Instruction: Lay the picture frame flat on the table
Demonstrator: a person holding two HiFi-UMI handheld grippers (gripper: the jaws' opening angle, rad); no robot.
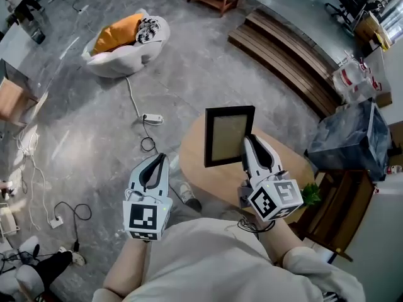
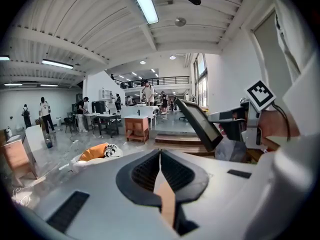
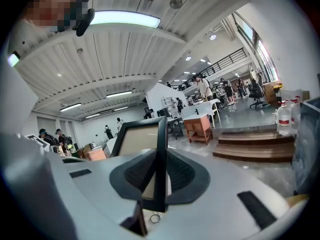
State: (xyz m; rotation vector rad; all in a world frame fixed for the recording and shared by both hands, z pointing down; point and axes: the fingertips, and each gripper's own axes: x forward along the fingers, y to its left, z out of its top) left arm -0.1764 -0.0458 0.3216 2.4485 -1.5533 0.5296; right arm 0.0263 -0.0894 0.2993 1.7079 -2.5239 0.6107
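A black picture frame point(image 1: 228, 135) with a beige inner panel is held upright above the round wooden table point(image 1: 208, 175). My right gripper point(image 1: 250, 145) is shut on its right edge, and in the right gripper view the frame point(image 3: 141, 139) stands pinched between the dark jaws. My left gripper point(image 1: 154, 167) hangs left of the table with its jaws together and nothing in them. From the left gripper view the tilted frame point(image 2: 198, 123) shows at the right, apart from that gripper.
A white beanbag with an orange cushion point(image 1: 124, 41) lies on the grey floor at the far left. Cables and a power strip point(image 1: 151, 118) run across the floor. Wooden steps point(image 1: 286, 58), a dark covered box point(image 1: 350, 134) and a small green plant point(image 1: 310, 195) are on the right.
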